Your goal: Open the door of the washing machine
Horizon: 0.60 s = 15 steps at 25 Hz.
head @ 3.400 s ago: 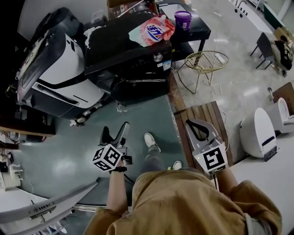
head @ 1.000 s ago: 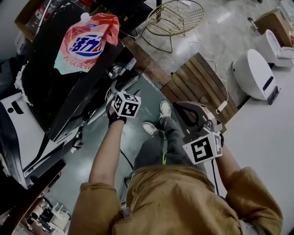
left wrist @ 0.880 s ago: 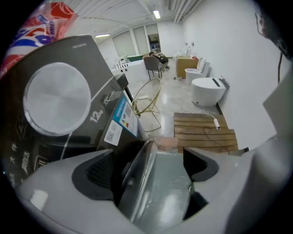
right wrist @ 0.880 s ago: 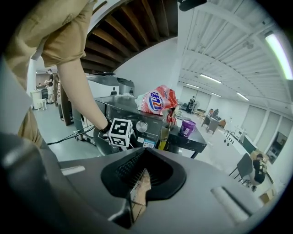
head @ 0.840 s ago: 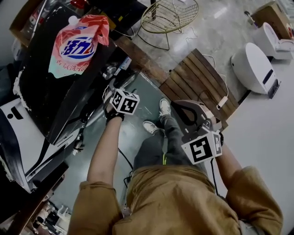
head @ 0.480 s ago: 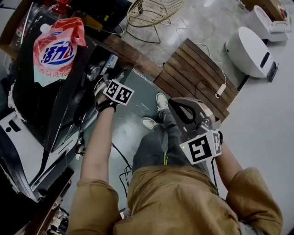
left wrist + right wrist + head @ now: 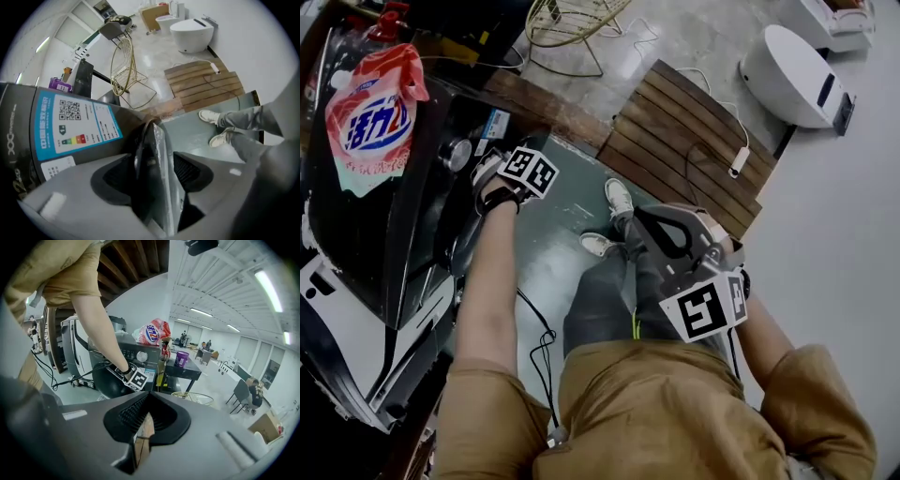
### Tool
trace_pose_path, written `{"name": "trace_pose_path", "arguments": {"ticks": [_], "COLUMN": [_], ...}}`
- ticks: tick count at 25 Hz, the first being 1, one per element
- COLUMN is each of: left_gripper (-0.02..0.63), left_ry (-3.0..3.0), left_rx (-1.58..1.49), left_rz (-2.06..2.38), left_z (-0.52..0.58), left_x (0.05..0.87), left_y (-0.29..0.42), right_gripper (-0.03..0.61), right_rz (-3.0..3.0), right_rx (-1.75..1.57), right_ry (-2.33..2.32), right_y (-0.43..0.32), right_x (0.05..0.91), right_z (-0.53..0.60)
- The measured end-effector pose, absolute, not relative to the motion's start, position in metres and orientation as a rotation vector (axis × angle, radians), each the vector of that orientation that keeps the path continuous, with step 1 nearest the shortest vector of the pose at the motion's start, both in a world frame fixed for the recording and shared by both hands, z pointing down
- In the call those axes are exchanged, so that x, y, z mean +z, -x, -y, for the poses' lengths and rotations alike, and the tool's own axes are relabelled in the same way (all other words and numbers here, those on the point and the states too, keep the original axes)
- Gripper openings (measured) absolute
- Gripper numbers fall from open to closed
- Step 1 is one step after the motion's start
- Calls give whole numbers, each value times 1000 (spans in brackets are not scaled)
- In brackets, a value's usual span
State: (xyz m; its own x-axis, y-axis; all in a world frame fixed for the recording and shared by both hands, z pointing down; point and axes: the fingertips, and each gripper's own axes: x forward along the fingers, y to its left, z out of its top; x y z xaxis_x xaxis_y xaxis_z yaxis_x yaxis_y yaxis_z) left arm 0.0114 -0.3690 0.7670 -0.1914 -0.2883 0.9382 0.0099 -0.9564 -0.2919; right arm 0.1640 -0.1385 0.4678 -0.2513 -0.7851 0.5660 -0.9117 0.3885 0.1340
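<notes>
Now I'm closing my left claw (image 7: 155, 171) over the door edge (image 7: 160, 140) between its jaws; next, probably, clamping firmly and pulling outward.

Green floor (image 7: 546, 248) before the washing machine (image 7: 403, 234) lies open; the person's legs (image 7: 600, 300) and a black cable (image 7: 546, 328) crowd its near side.

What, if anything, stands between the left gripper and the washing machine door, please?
Nothing visible does. The door edge stands between the jaws of the left gripper, which are closing on it; the pads do not press it yet.
</notes>
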Motion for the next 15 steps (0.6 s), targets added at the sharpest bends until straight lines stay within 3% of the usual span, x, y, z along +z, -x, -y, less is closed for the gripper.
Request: {"name": "trace_pose_path", "arguments": {"ticks": [4,7,15], "left_gripper": [281,174,173], "left_ry": [1764,1720,1723], "left_rx": [-2331,-2340,-2343], "left_rz": [-318,-395,-398], "left_z": [373,383,384], "left_x": [771,767,765], "left_y": [-9,-7,-8], "right_gripper": [3,3,3], "right_rz": [2093,2096,2102], "right_rx": [315,329,382], "right_ry": [-1462,-1470,-1481], "right_y": [-162,-159,-148], "right_x": [470,473,480], "right_z": [135,133,118]}}
